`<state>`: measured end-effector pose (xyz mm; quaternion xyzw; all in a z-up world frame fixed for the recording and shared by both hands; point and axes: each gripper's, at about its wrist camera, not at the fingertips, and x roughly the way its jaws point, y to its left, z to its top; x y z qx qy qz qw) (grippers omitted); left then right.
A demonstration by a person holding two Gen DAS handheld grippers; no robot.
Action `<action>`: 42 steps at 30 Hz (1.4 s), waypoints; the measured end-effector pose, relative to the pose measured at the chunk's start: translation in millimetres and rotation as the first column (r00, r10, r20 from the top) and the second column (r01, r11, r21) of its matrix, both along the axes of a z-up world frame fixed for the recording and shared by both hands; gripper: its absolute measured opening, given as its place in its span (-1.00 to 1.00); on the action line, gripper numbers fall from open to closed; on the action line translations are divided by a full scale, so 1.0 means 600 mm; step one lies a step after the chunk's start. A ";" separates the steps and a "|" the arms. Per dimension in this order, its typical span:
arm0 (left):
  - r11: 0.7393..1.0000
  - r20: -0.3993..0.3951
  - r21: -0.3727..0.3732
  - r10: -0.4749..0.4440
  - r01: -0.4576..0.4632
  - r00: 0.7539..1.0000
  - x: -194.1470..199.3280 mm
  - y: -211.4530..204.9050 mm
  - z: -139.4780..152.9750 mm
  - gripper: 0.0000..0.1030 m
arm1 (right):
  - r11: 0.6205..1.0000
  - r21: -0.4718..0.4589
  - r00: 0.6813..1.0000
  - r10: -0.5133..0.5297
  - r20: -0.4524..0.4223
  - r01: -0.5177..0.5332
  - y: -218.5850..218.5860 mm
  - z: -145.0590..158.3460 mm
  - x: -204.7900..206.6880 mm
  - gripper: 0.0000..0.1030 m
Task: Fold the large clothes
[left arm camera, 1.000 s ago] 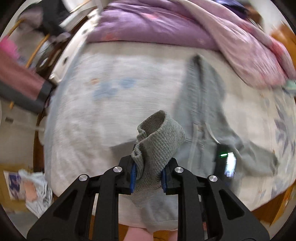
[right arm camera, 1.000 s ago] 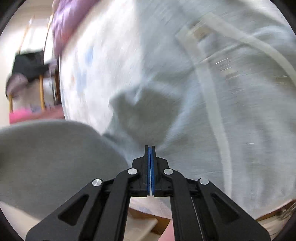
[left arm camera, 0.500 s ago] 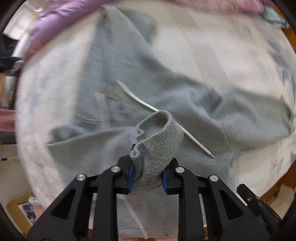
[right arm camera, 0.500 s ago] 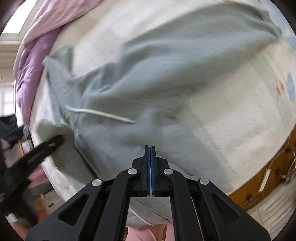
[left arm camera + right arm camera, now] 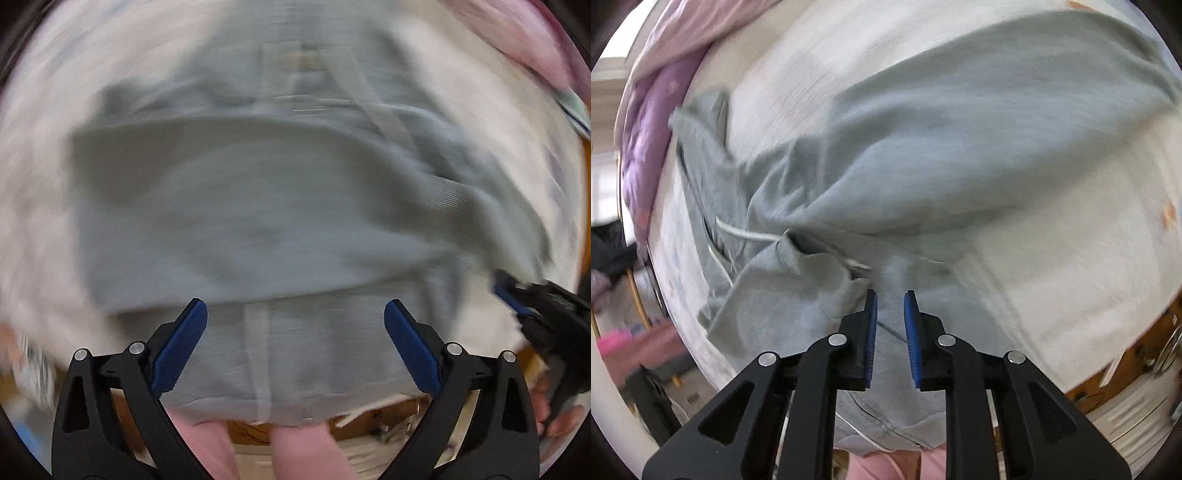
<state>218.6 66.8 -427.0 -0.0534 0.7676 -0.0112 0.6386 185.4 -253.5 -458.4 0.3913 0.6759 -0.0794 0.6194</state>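
Item one: my left claw [image 5: 295, 343]. Its jaws have just been swinging apart and now stand spread wide, nothing between them. Grey cloth lies below the gap, not in it. Judged reason: the sleeve is meant to lie where it was set.

Item two: grey hoodie [image 5: 960, 155], the task's garment. It lies spread on the pale bed sheet [image 5: 1052, 277]. In the left view it fills the centre, from 12 o'clock down to the fingers, much blurred. In the right view the body runs from centre toward 2 o'clock. A ribbed cuff [image 5: 788, 254] lies on the body at about 9 o'clock from my right claw's tips, with a white drawstring [image 5: 746, 233] trailing beside it. The sleeve appears folded inward over the chest, a first fold.

Item three: my right claw [image 5: 889, 317]. Its jaws have just been parting and show a narrow gap with nothing gripped; cloth sits beneath. It points at the hoodie's lower part, likely lining up the next pinch.

Item four: purple quilt [image 5: 650, 122], bunched at 10 o'clock in the right view, clear of the work.
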 end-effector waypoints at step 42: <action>0.927 0.056 0.369 0.055 -0.072 0.997 0.088 0.231 -0.039 -0.71 | 0.924 -0.251 0.949 0.312 0.052 -0.290 0.120 0.005 0.108 -0.57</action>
